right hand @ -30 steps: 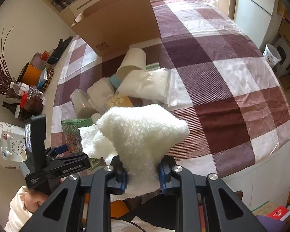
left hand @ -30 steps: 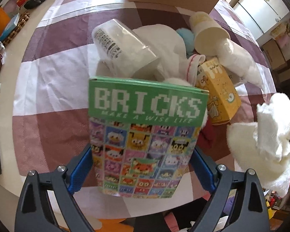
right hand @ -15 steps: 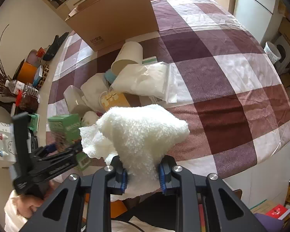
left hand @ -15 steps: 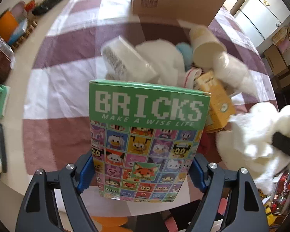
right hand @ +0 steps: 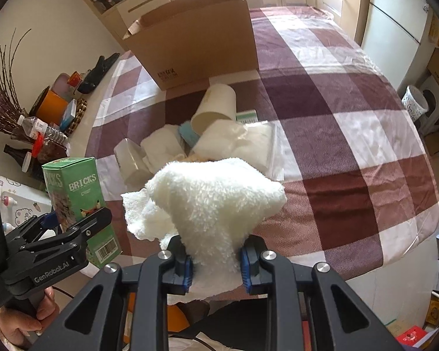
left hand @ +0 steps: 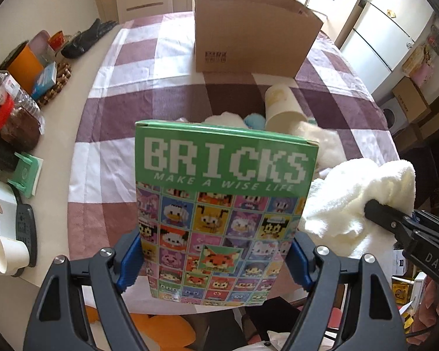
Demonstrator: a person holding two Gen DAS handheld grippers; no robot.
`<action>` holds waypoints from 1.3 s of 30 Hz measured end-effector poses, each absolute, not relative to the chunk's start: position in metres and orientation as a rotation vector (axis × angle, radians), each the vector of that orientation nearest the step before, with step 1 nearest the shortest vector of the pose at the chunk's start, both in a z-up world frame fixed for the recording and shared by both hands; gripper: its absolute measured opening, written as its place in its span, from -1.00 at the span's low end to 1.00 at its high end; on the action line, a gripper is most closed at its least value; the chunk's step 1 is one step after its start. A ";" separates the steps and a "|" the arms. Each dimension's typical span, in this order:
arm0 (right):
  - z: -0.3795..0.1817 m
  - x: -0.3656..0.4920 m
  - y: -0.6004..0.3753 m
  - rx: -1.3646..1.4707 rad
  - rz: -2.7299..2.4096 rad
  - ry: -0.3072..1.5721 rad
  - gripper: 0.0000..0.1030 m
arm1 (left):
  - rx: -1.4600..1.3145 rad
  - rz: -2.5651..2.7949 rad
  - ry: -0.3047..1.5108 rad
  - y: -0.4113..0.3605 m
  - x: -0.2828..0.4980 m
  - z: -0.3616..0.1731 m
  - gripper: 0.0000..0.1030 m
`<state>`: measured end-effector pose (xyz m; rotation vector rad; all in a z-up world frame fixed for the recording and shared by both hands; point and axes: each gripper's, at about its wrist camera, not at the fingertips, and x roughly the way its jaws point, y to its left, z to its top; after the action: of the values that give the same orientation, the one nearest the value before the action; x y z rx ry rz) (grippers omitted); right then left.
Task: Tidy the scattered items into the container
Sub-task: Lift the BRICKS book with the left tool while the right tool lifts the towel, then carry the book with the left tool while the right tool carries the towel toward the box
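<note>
My left gripper (left hand: 215, 259) is shut on a green "BRICKS" box (left hand: 222, 204), held upright above the table's near edge with the blue pads pressing its two sides. Beside it, my right gripper (right hand: 216, 266) is shut on a fluffy white towel (right hand: 216, 193), which bulges above the fingers. The right wrist view shows the left gripper (right hand: 73, 225) and its box (right hand: 73, 187) at the left. An open brown cardboard box (right hand: 202, 41) stands at the far side of the checked tablecloth. In front of it lie a cream paper cup (right hand: 216, 108), a clear bag of white stuff (right hand: 243, 143) and white cloths.
Along the table's left edge stand bottles (left hand: 11, 99), an orange container (left hand: 23, 64), a green holder (left hand: 26, 172), a remote (left hand: 25, 228) and a tipped paper cup (left hand: 8, 254). Black gloves (left hand: 87, 38) lie at the far left. Bare tablecloth (right hand: 351, 146) spreads to the right.
My left gripper has risen with the BRICKS box, away from the pile, so the cardboard box now shows whole. The right gripper keeps its grip on the towel and has shifted only slightly.
</note>
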<state>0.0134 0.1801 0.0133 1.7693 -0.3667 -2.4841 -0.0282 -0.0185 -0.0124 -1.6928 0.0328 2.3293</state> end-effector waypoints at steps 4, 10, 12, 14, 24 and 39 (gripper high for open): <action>0.025 0.011 0.180 1.740 -2.503 -0.353 -0.52 | -1.675 2.354 0.049 -0.016 -0.028 0.002 0.59; 0.043 0.007 0.182 1.688 -2.540 -0.342 -0.52 | -1.655 2.394 0.078 -0.011 -0.031 0.019 0.59; 0.047 0.006 0.182 1.674 -2.544 -0.339 -0.52 | -1.649 2.404 0.084 -0.009 -0.033 0.024 0.59; 0.051 0.005 0.183 1.664 -2.550 -0.335 -0.52 | -1.643 2.411 0.086 -0.007 -0.035 0.029 0.59; 0.063 -0.010 0.186 1.620 -2.573 -0.314 -0.52 | -1.604 2.434 0.112 0.008 -0.048 0.042 0.59; 0.065 -0.037 0.188 1.612 -2.567 -0.297 -0.52 | -1.598 2.427 0.123 0.023 -0.074 0.042 0.59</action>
<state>-0.0366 0.1881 0.0648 1.6121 -0.2972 -2.5668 -0.0744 0.0231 0.0417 -1.5982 0.1231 2.4266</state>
